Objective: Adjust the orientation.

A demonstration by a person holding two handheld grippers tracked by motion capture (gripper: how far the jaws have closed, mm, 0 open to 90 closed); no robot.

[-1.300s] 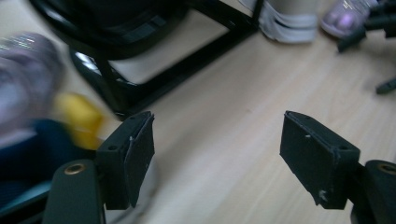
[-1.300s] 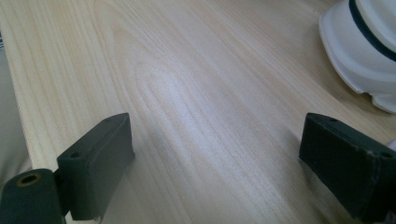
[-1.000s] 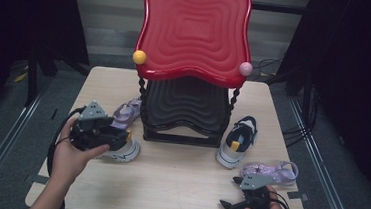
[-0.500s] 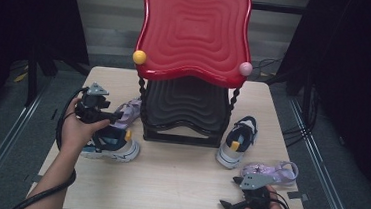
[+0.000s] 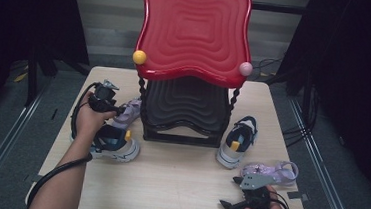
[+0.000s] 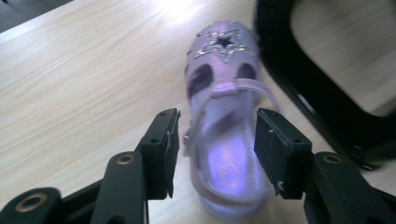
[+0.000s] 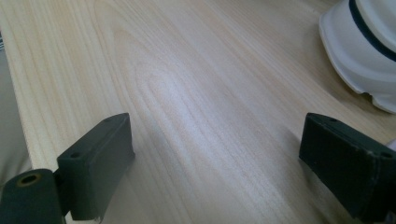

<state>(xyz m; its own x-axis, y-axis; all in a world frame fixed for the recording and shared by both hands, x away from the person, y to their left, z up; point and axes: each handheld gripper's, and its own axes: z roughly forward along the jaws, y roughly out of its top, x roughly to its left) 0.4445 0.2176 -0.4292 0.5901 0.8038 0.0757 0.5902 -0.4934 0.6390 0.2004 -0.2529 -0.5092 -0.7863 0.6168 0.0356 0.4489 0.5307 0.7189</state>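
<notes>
A purple star sandal (image 6: pixel 219 88) lies beside the black foot of the rack, with its heel between the jaws of my left gripper (image 6: pixel 215 144). The jaws have just been closing, and a narrow gap still shows at the left pad (image 6: pixel 166 149). In the high view the left gripper (image 5: pixel 121 111) points at this sandal (image 5: pixel 132 109) at the rack's left side. Over bare wood near the table's front edge, my right gripper (image 5: pixel 231 201) stands wide open (image 7: pixel 215 158) with nothing in it.
A tall rack with a red top shelf (image 5: pixel 195 32) and a black lower shelf (image 5: pixel 188 107) fills the table's middle. A blue and white sandal (image 5: pixel 115 146) lies front left, its mate (image 5: pixel 235 138) right of the rack. A second purple sandal (image 5: pixel 271 170) lies front right.
My left hand has moved away from me and down, from above the blue and white sandal to the purple sandal by the rack. The right hand has stayed put.
</notes>
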